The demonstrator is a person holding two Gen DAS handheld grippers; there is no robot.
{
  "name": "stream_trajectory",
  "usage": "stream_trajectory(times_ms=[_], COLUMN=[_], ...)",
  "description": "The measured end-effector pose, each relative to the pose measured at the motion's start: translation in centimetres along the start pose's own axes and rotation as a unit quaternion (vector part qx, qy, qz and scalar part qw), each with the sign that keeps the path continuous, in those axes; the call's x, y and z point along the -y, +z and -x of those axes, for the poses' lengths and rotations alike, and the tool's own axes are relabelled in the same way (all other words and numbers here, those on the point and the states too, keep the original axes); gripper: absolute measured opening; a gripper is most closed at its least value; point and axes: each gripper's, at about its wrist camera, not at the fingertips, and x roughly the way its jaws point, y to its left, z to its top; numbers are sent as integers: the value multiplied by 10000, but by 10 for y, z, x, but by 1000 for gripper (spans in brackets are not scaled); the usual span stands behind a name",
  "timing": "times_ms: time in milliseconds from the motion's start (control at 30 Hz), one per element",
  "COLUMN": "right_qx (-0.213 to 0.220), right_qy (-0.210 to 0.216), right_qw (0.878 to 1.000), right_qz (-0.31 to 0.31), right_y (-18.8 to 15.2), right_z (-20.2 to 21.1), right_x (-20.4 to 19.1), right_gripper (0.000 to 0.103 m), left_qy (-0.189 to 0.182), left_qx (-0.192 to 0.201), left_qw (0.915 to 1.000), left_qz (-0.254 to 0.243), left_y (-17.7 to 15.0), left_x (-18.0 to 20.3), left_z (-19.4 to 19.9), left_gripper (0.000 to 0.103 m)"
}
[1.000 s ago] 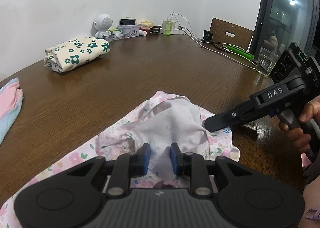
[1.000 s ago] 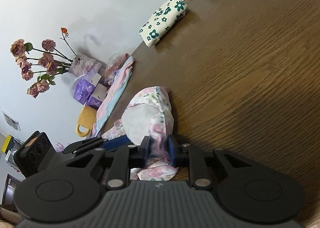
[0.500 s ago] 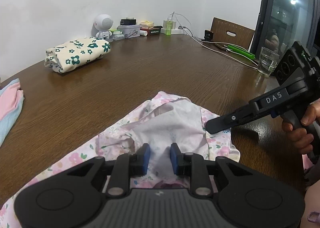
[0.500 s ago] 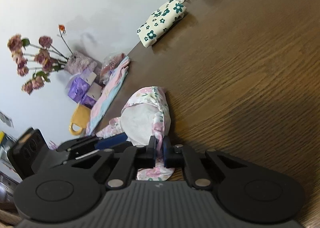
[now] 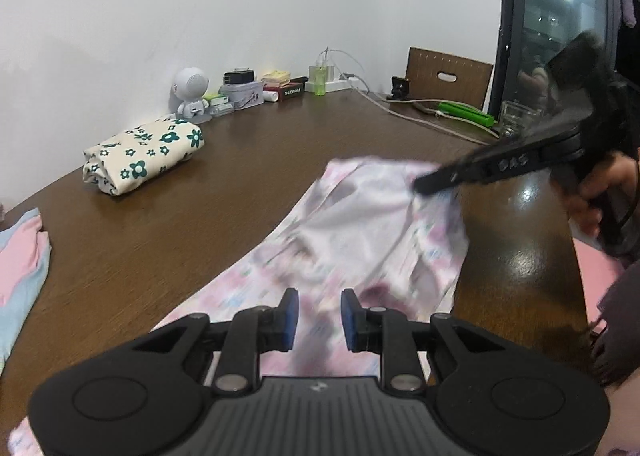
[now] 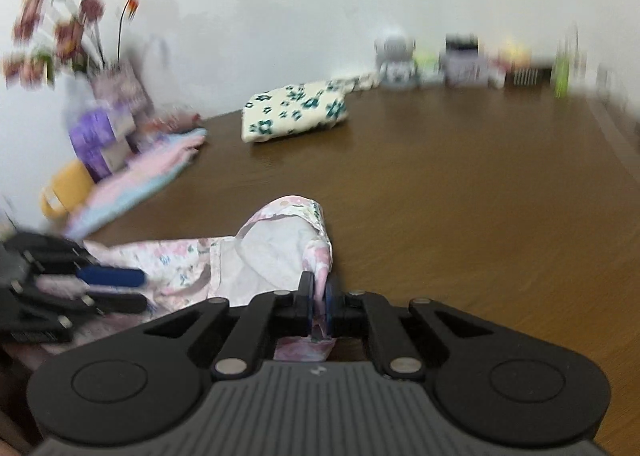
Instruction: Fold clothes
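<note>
Blurrily, right gripper (image 6: 319, 306) marked "DAS" pinches floral garment (image 6: 276, 256); left gripper (image 5: 319, 318) narrow.

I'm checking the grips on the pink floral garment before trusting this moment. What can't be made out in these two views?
- Left gripper: whether its pads pinch the pink floral garment; left wrist view, motion blur.
- Right gripper is shut on the garment, but its own body hides the cloth below.
- Flowers and small items along the wall: right wrist view, smeared by motion.
- Pink and blue cloth: cut off by the left edge.
</note>
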Motion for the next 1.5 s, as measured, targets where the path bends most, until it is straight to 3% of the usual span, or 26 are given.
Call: stream_trajectory(times_ms=[133, 267, 433, 600, 767, 833, 1033, 1267, 1500], right_qx=[184, 168, 101, 87, -31, -82, -143, -323, -418], right_qy=[-630, -1078, -1072, -742, -395, -265, 73, 435, 632], right_qw=[9909, 9610, 9373, 9324, 9296, 9304, 9319, 9369, 9432], right_qz=[1175, 2542, 3314, 3537, 3666, 3656, 3625, 3455, 3235], right_y=[13, 13, 1, -5, -11, -13, -19, -26, -31], right_z=[20, 19, 8, 6, 1, -2, -6, -21, -29], right_x=[-23, -62, -101, -126, -141, -143, -153, -166, -170], right_gripper=[5, 5, 5, 5, 5, 5, 5, 5, 6], left_qy=[34, -70, -227, -355, -528, -477, -79, -143, -85], left_qx=[-73, 63, -33, -252, -144, -66, 26, -436, -387], left_qw=[10000, 10000, 9997, 9990, 9981, 9985, 9997, 9984, 9983], left_qz=[4, 19, 20, 89, 295, 268, 237, 322, 425], left_y=[1, 13, 23, 15, 10, 9, -1, -18, -17], left_x=[3, 4, 9, 8, -5, -10, -32, -42, -52], left_z=[-7, -19, -45, -63, -46, -31, 6, -8, -1], left_gripper=[21, 21, 21, 21, 23, 27, 27, 25, 27])
